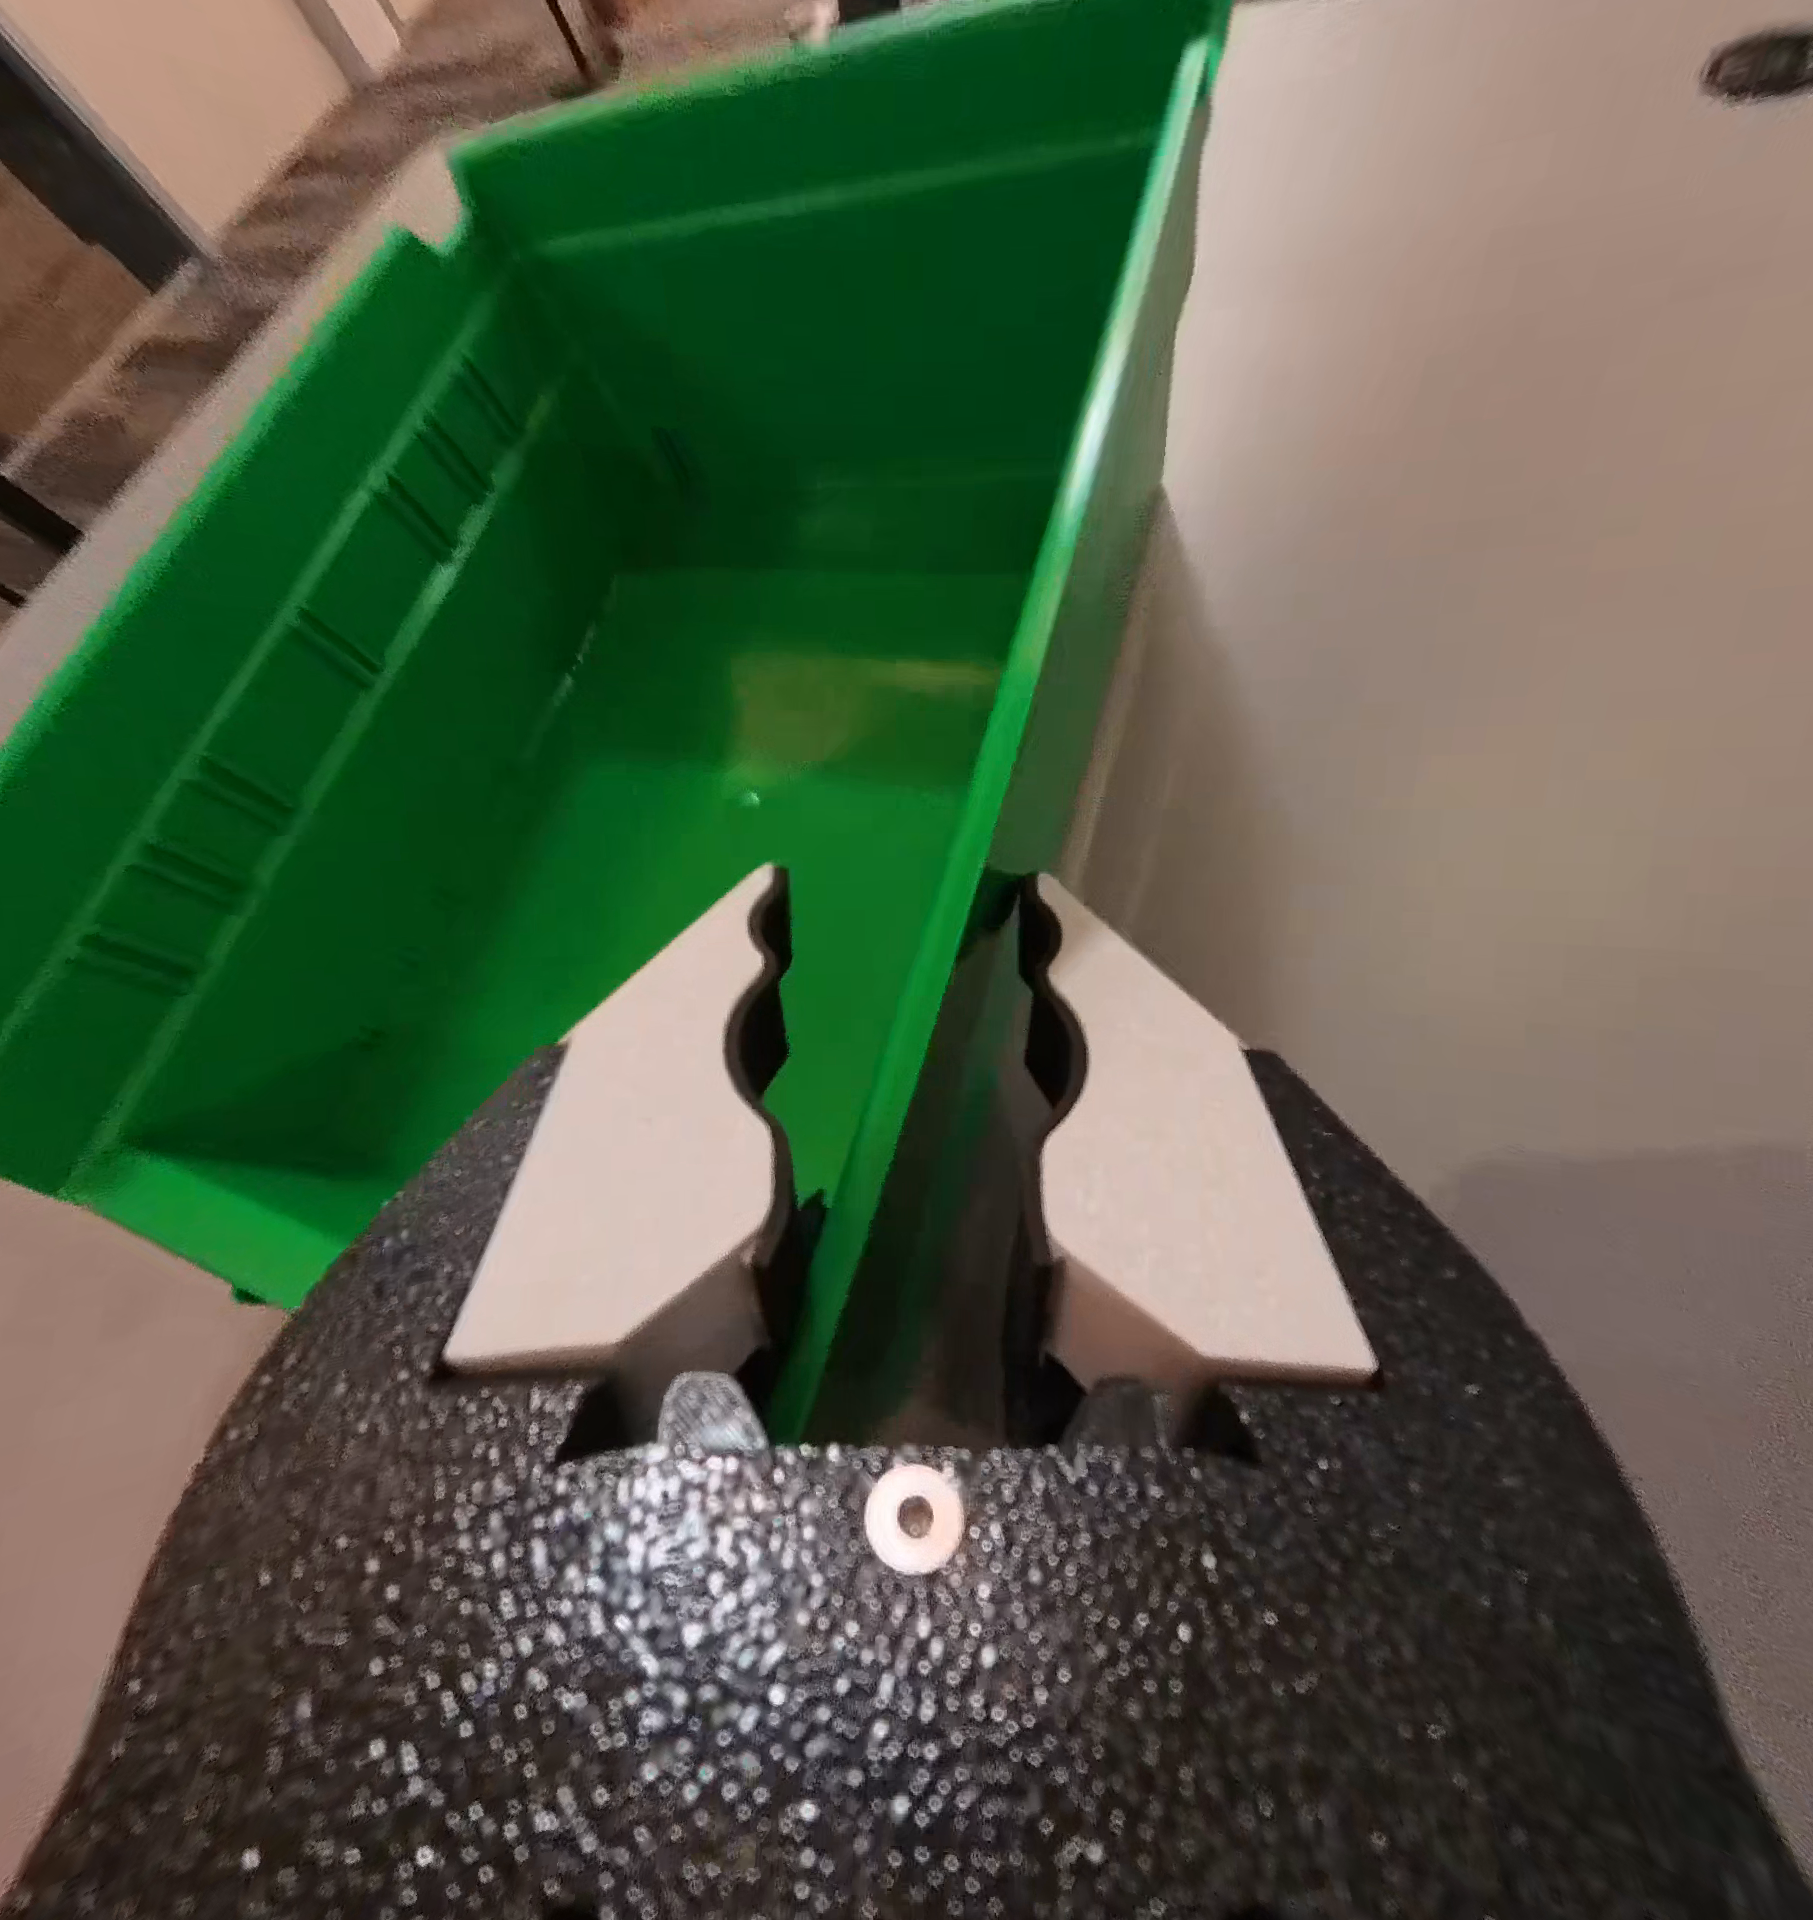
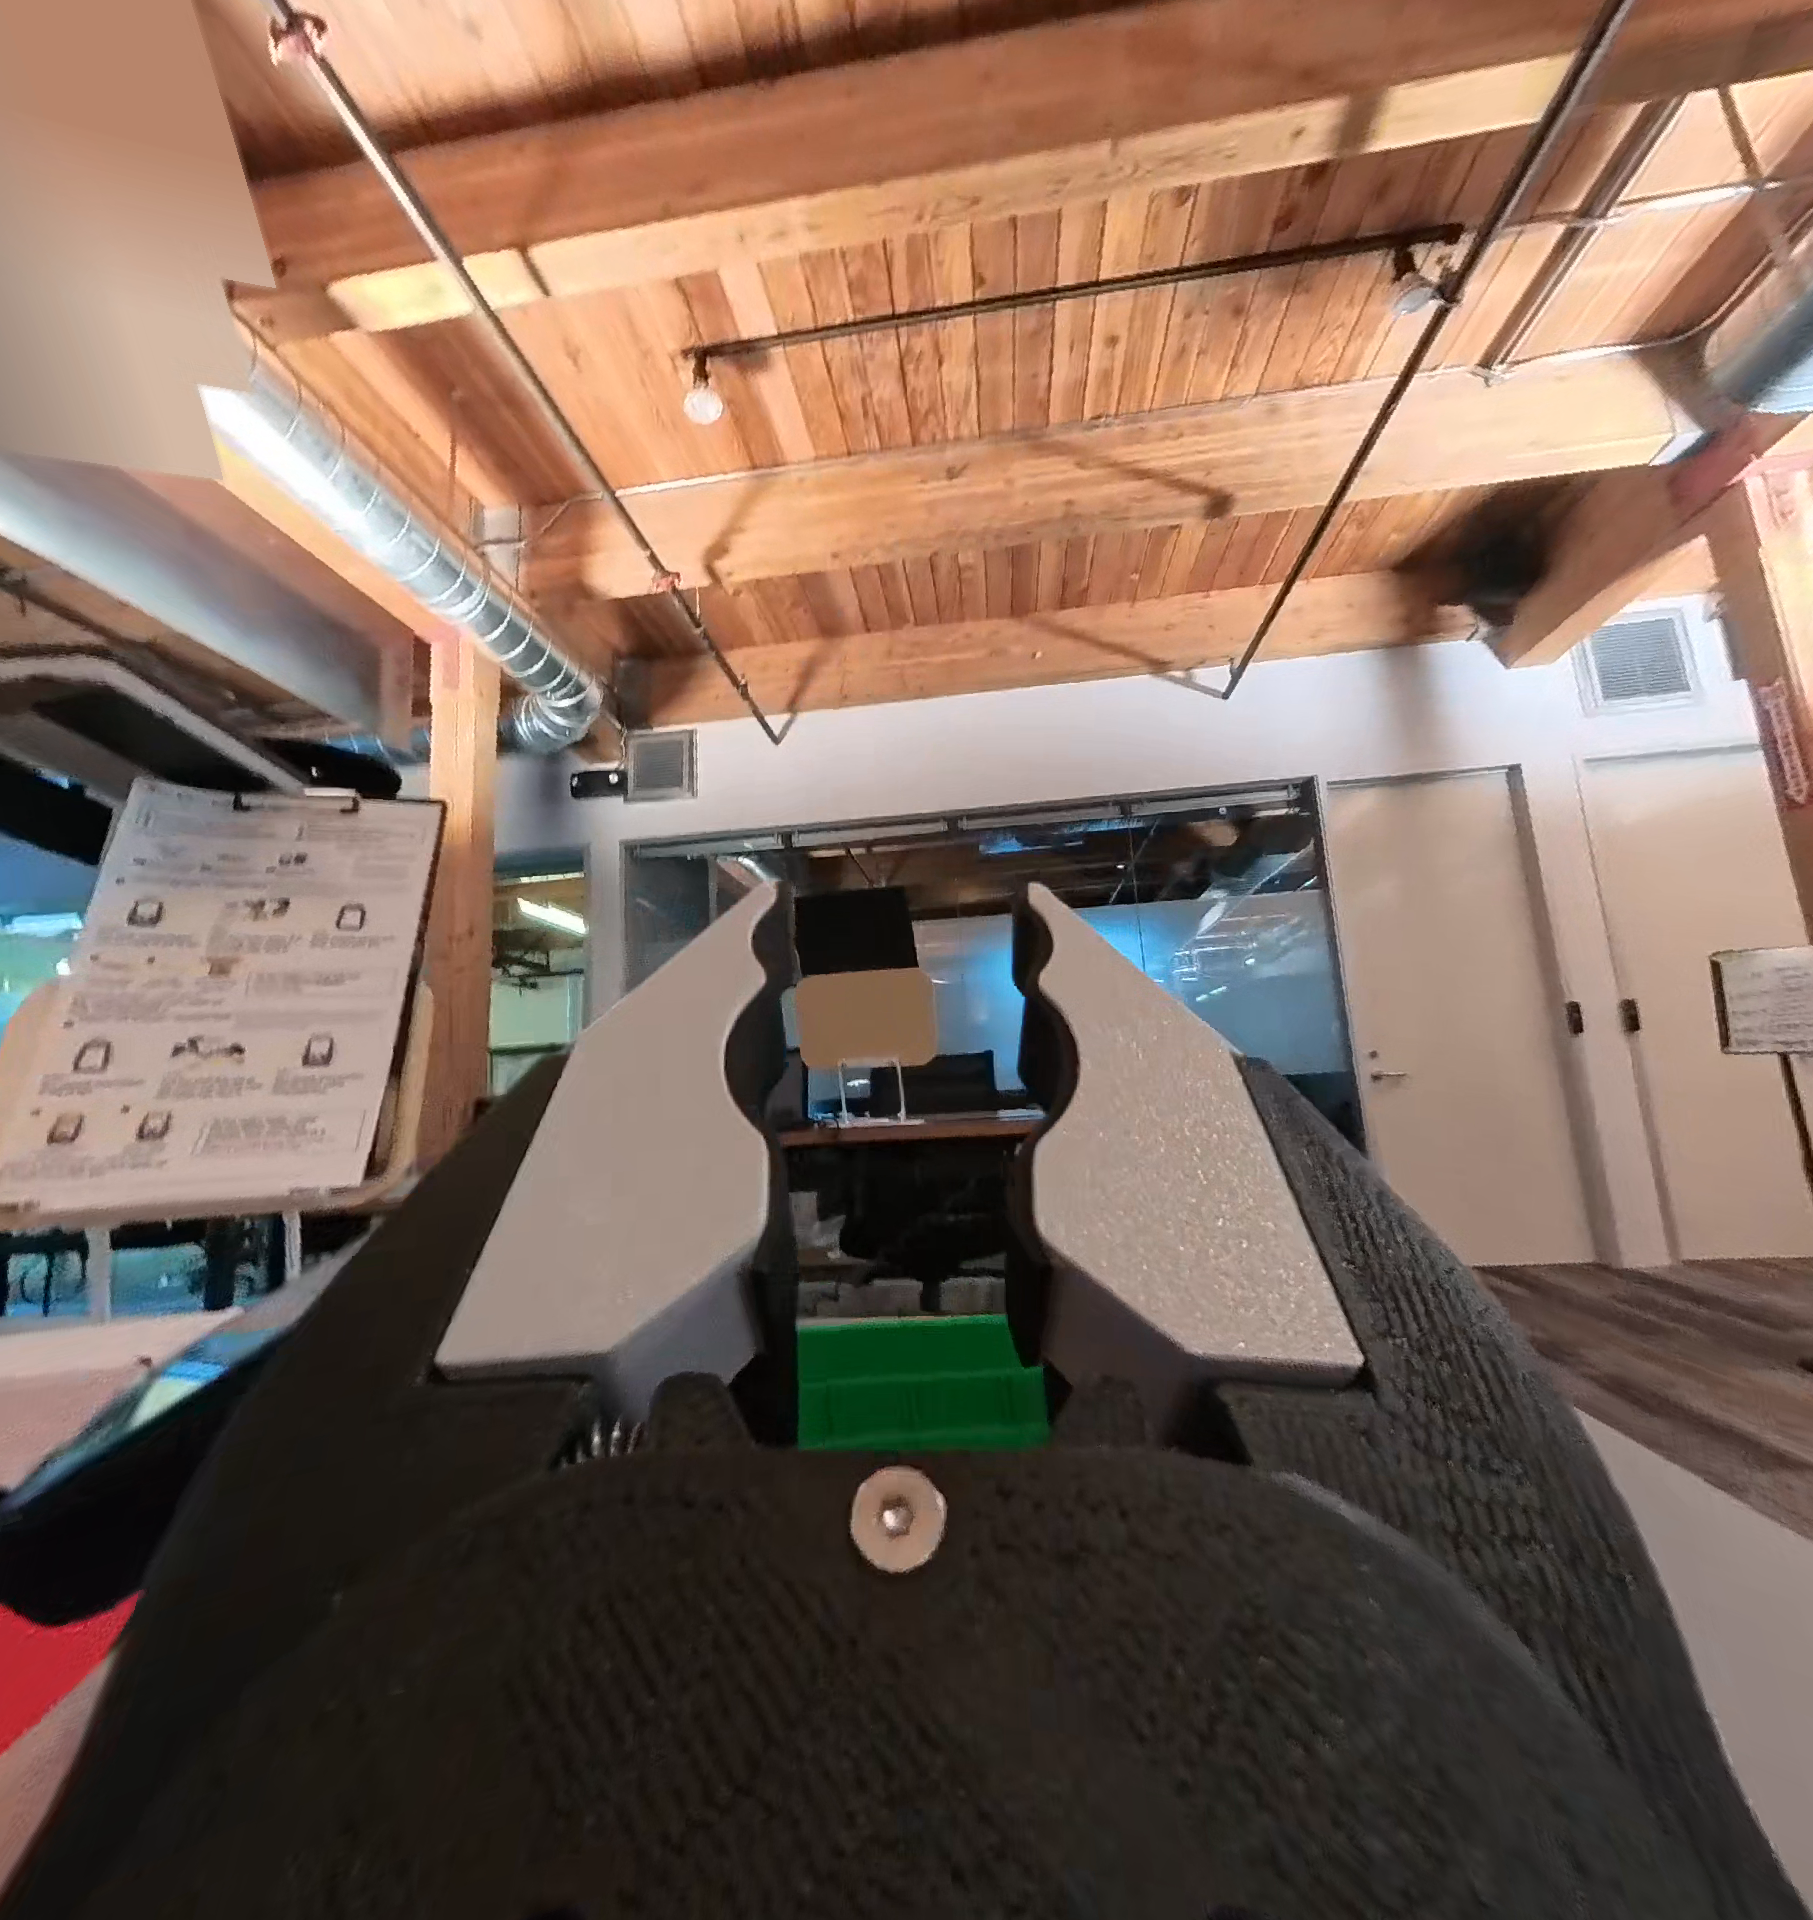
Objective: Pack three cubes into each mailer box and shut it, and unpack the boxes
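Observation:
An open green mailer box lies on the pale table and fills the left wrist view. No cube shows inside it. Its thin right wall runs between the fingers of my left gripper. The pads stand apart from the wall, so this gripper is open. My right gripper points up toward the room and ceiling. A green ribbed part of the box sits deep between its fingers near their base, and both fingers close on it. The fingertips themselves are bare.
A clipboard with a printed sheet stands at the left. Below it are a black device and a red surface. A sign on a stand is at the right. A round hole is in the table's far right. One gripper's finger ends stand about 25 cm off the other's.

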Action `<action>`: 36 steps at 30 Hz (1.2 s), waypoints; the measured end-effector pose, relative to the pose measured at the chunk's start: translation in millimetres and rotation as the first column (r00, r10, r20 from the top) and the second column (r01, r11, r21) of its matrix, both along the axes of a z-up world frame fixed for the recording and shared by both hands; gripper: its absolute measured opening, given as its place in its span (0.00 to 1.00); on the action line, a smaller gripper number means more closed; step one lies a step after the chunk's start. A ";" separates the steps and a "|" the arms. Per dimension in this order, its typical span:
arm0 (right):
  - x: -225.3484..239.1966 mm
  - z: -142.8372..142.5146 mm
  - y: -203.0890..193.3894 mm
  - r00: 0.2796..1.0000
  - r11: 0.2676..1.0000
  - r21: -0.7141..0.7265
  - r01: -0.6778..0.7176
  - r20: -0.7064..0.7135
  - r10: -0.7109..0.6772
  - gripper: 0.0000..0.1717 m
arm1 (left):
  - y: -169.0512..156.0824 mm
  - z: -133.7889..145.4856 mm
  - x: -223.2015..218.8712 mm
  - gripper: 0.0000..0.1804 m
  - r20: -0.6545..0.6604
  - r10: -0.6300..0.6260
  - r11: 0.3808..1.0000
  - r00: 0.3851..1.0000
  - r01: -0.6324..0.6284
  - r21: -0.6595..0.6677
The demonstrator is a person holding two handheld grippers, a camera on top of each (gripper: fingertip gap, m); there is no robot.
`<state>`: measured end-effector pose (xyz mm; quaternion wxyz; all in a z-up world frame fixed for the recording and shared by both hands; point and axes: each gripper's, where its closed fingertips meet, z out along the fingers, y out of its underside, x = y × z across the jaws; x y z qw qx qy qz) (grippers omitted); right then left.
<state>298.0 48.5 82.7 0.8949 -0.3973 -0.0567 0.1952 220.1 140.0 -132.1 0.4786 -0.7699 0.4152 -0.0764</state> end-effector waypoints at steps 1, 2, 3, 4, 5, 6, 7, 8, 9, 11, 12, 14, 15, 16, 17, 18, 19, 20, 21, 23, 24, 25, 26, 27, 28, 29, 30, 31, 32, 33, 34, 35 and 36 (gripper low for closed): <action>-6.8 -1.5 1.6 1.000 1.000 -0.003 0.011 0.027 -0.011 0.25 | -0.4 7.1 -0.2 0.26 0.055 -0.003 1.000 0.998 0.002 0.018; -13.2 -3.5 3.8 0.998 1.000 -0.010 0.026 0.053 -0.026 0.29 | -2.9 16.9 -2.8 0.29 0.122 -0.012 0.999 0.993 0.007 0.042; -17.1 -5.5 6.6 0.996 0.998 -0.020 0.056 0.066 -0.055 0.38 | -4.7 27.4 -12.1 0.37 0.176 0.002 0.997 0.984 -0.016 0.077; -21.5 -7.4 9.0 0.993 0.996 -0.023 0.087 0.084 -0.085 0.45 | -7.1 37.6 -26.3 0.44 0.223 0.029 0.992 0.974 -0.055 0.111; -27.9 -10.3 12.0 0.989 0.994 -0.030 0.108 0.108 -0.105 0.51 | -12.6 47.2 -42.9 0.49 0.267 0.051 0.986 0.962 -0.091 0.141; -36.0 -15.2 16.8 0.984 0.991 -0.051 0.122 0.138 -0.114 0.56 | -19.9 56.8 -61.9 0.53 0.312 0.071 0.976 0.947 -0.130 0.172; -46.4 -21.8 23.2 0.978 0.988 -0.083 0.130 0.177 -0.114 0.61 | -28.9 65.7 -83.7 0.55 0.356 0.096 0.964 0.929 -0.176 0.200; -58.2 -30.1 30.2 0.969 0.983 -0.121 0.138 0.223 -0.108 0.66 | -39.2 74.1 -106.6 0.57 0.397 0.120 0.949 0.910 -0.223 0.224; -71.0 -39.0 37.2 0.958 0.977 -0.157 0.146 0.270 -0.100 0.70 | -50.8 81.9 -128.8 0.58 0.440 0.134 0.935 0.888 -0.260 0.242; -106.1 -55.1 44.4 0.934 0.971 -0.207 0.118 0.355 -0.038 0.77 | -74.7 92.3 -168.2 0.58 0.500 0.144 0.920 0.854 -0.302 0.250; -124.1 -64.1 47.3 0.916 0.966 -0.231 0.116 0.400 -0.015 0.80 | -84.7 97.0 -188.4 0.59 0.527 0.161 0.909 0.834 -0.333 0.250; -148.4 -88.7 60.0 0.857 0.940 -0.277 0.200 0.515 -0.030 0.84 | -101.9 107.2 -230.5 0.61 0.575 0.211 0.867 0.790 -0.423 0.263; -154.9 -103.5 68.6 0.823 0.917 -0.307 0.253 0.567 -0.038 0.85 | -109.8 112.5 -251.3 0.60 0.593 0.233 0.837 0.771 -0.469 0.281; -158.2 -118.5 77.2 0.794 0.891 -0.340 0.301 0.607 -0.037 0.86 | -116.8 118.2 -271.7 0.59 0.611 0.255 0.802 0.749 -0.517 0.300; -158.9 -131.9 84.4 0.769 0.866 -0.366 0.342 0.639 -0.034 0.86 | -122.8 124.0 -290.9 0.58 0.636 0.273 0.766 0.722 -0.563 0.310; -157.5 -143.3 90.3 0.746 0.844 -0.382 0.377 0.666 -0.032 0.86 | -127.7 128.2 -306.7 0.57 0.660 0.286 0.741 0.695 -0.597 0.307; -154.1 -153.5 95.1 0.725 0.821 -0.398 0.409 0.689 -0.027 0.86 | -130.8 129.6 -319.8 0.57 0.678 0.303 0.726 0.669 -0.623 0.290; -151.0 -161.6 97.4 0.714 0.803 -0.422 0.421 0.701 -0.006 0.87 | -132.6 128.8 -330.6 0.58 0.690 0.328 0.717 0.646 -0.646 0.264; -146.9 -166.8 98.0 0.713 0.787 -0.447 0.424 0.701 0.014 0.87 | -133.5 127.0 -339.5 0.59 0.697 0.354 0.707 0.624 -0.666 0.238; -138.4 -173.0 96.6 0.722 0.765 -0.498 0.410 0.689 0.062 0.86 | -134.4 124.5 -349.2 0.59 0.704 0.384 0.695 0.597 -0.689 0.205; -131.9 -175.3 95.8 0.727 0.747 -0.524 0.410 0.682 0.080 0.86 | -134.2 124.2 -350.0 0.59 0.706 0.386 0.698 0.594 -0.688 0.197; -123.6 -177.1 95.0 0.726 0.729 -0.542 0.419 0.682 0.090 0.86 | -133.8 124.0 -349.6 0.60 0.706 0.385 0.703 0.594 -0.685 0.193; -113.5 -178.9 94.6 0.724 0.709 -0.557 0.433 0.684 0.095 0.85 | -133.1 123.7 -348.8 0.60 0.705 0.387 0.705 0.594 -0.684 0.189; -101.5 -180.8 94.3 0.724 0.685 -0.573 0.451 0.684 0.095 0.85 | -132.3 122.8 -348.0 0.61 0.701 0.392 0.706 0.596 -0.683 0.188; -88.4 -182.8 94.4 0.726 0.658 -0.590 0.467 0.681 0.095 0.84 | -131.4 121.1 -346.9 0.61 0.691 0.400 0.707 0.602 -0.683 0.186; -74.2 -184.7 94.7 0.729 0.630 -0.607 0.484 0.678 0.093 0.84 | -130.3 118.8 -346.2 0.62 0.678 0.412 0.706 0.609 -0.684 0.184; -58.4 -185.5 95.6 0.732 0.605 -0.617 0.503 0.676 0.081 0.84 | -129.1 115.9 -346.9 0.62 0.660 0.433 0.701 0.615 -0.689 0.183; -40.5 -186.1 97.3 0.733 0.579 -0.622 0.528 0.677 0.059 0.84 | -127.8 112.0 -349.0 0.63 0.635 0.461 0.692 0.619 -0.699 0.180; -20.2 -186.8 99.4 0.734 0.547 -0.624 0.558 0.678 0.026 0.84 | -126.9 107.9 -352.6 0.63 0.609 0.495 0.678 0.620 -0.714 0.176; 2.6 -187.4 101.3 0.735 0.509 -0.627 0.590 0.678 -0.017 0.83 | -126.3 103.5 -357.9 0.63 0.581 0.535 0.658 0.614 -0.733 0.169; 26.1 -188.2 101.3 0.732 0.459 -0.633 0.624 0.678 -0.060 0.79 | -126.3 99.2 -363.3 0.63 0.552 0.574 0.640 0.605 -0.752 0.160; 48.9 -186.7 99.1 0.726 0.408 -0.636 0.656 0.680 -0.107 0.77 | -126.4 95.3 -367.6 0.63 0.525 0.609 0.624 0.595 -0.768 0.147; 64.0 -181.0 95.7 0.725 0.386 -0.637 0.668 0.673 -0.144 0.76 | -126.5 91.5 -368.8 0.63 0.500 0.634 0.619 0.590 -0.775 0.130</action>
